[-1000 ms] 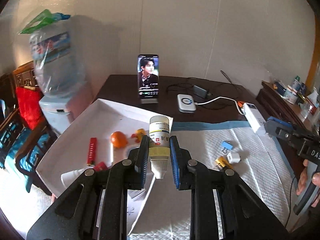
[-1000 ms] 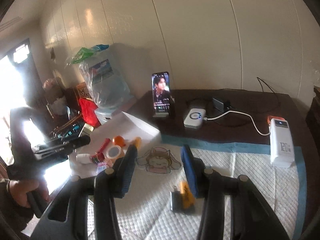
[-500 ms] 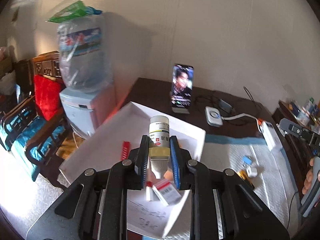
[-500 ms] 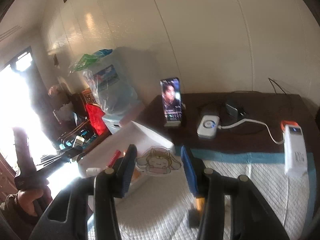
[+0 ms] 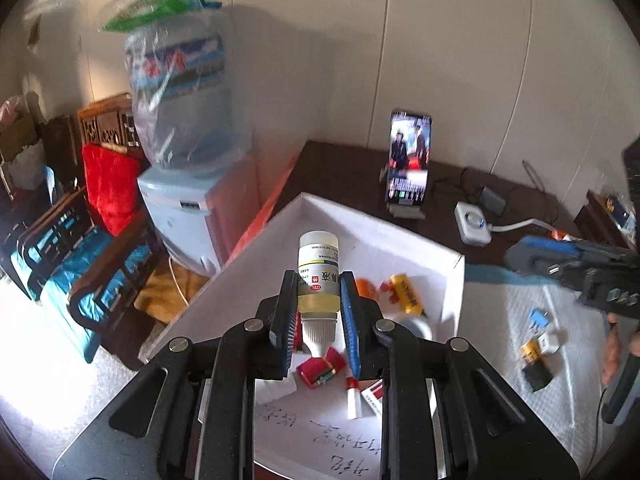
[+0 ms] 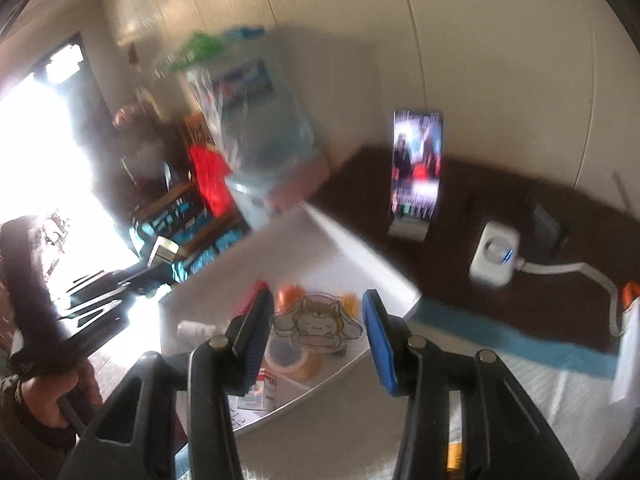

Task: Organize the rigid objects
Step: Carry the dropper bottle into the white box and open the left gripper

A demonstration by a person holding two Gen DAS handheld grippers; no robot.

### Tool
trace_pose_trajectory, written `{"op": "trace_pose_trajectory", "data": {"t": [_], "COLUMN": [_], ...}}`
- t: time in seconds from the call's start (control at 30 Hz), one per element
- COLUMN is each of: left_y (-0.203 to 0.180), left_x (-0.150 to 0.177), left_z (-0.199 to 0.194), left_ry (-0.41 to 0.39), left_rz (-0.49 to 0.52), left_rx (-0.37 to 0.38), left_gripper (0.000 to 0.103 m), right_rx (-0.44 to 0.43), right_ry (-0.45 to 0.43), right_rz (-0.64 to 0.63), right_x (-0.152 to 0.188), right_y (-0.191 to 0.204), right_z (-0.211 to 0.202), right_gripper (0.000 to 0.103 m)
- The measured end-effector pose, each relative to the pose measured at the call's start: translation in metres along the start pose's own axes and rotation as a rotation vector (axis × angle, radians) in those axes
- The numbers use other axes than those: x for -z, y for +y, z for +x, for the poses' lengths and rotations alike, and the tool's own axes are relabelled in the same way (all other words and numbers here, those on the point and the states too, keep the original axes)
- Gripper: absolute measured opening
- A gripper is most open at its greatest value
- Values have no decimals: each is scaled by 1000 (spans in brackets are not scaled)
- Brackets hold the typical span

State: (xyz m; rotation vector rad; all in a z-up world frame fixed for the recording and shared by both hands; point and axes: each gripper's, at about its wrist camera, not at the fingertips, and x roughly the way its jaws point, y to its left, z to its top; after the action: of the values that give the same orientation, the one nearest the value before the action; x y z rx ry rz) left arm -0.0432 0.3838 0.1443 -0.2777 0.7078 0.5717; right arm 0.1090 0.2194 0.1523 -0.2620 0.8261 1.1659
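My left gripper (image 5: 318, 280) is shut on a small bottle of yellow liquid (image 5: 318, 264), its white cap pointing back at the camera. It hangs over the white tray (image 5: 360, 220), which holds an orange (image 5: 366, 288), a yellow cylinder (image 5: 406, 292), a red box (image 5: 320, 368) and other small items. My right gripper (image 6: 317, 300) is shut on a flat cartoon-animal plaque (image 6: 318, 324), held level between the blue pads above the tray's (image 6: 360, 252) near corner. This view is blurred. A tape roll (image 6: 288, 356) lies under the plaque.
A phone on a stand (image 5: 408, 160), a white charger (image 5: 472, 224) and cables sit on the dark table behind the tray. Small plugs and a battery (image 5: 536, 352) lie on the white quilted mat at right. A water dispenser (image 5: 188, 200) and chairs stand left of the table.
Both grippers have swung left, from over the quilted mat to over the white tray, each carrying its object. The right wrist view has become blurred.
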Motion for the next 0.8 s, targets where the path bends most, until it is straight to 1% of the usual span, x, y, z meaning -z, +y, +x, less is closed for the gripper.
{"op": "trace_pose_trajectory", "data": {"t": [0.07, 0.13, 0.23, 0.3, 0.43, 0.53, 0.67, 0.7, 0.73, 0.77, 0.8], "left_y": [6, 12, 17, 15, 7, 7, 11, 12, 14, 16, 18], "left_x": [6, 12, 18, 18, 22, 25, 29, 29, 30, 30, 30], "left_z": [15, 27, 41, 47, 65, 74, 81, 80, 80, 80, 79], "left_ry": [49, 88, 119, 131, 173, 201, 220, 220, 217, 214, 212], "left_rz": [-31, -72, -125, -131, -133, -148, -160, -164, -171, -175, -178], "left_rx": [20, 37, 57, 67, 58, 61, 32, 26, 16, 2, -6], "left_gripper": [20, 20, 20, 20, 20, 20, 20, 20, 20, 20, 22], "right_rx": [34, 50, 19, 30, 57, 82, 87, 79, 69, 61, 58], "right_ry": [52, 92, 127, 139, 160, 156, 150, 145, 137, 128, 117], "right_rz": [-10, 27, 144, 166, 148, 86, 53, 53, 54, 52, 49], "right_x": [5, 7, 8, 6, 2, 2, 1, 0, 1, 1, 1], "right_y": [-3, -11, -26, -29, -27, -20, -15, -15, -14, -13, -11], "right_z": [24, 42, 59, 71, 88, 93, 97, 97, 96, 95, 94], "right_gripper": [45, 45, 45, 45, 45, 46, 47, 49, 62, 83, 88]}}
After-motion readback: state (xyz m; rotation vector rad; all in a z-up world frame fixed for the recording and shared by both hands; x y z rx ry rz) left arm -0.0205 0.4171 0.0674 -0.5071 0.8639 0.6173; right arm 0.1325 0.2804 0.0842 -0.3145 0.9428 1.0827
